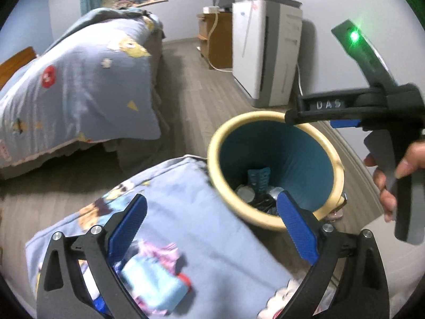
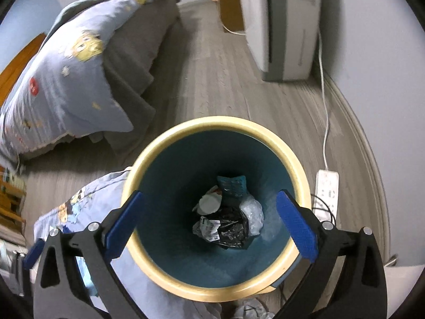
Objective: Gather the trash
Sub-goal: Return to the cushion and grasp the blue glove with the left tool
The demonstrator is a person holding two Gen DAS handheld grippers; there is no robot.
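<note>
A round bin with a cream rim and teal inside stands on the floor; the same bin appears in the left wrist view. At its bottom lies trash: a black bag, clear plastic, a white lid and a teal packet. My right gripper hangs open straight above the bin's mouth, nothing between its blue pads. My left gripper is open too, over a blue patterned pillow beside the bin. The right gripper's body and a hand show at the right.
A bed with a blue patterned pillow and grey blanket lies at the left. A white appliance stands against the back wall. A power strip with a white cable lies right of the bin. Wooden furniture sits behind.
</note>
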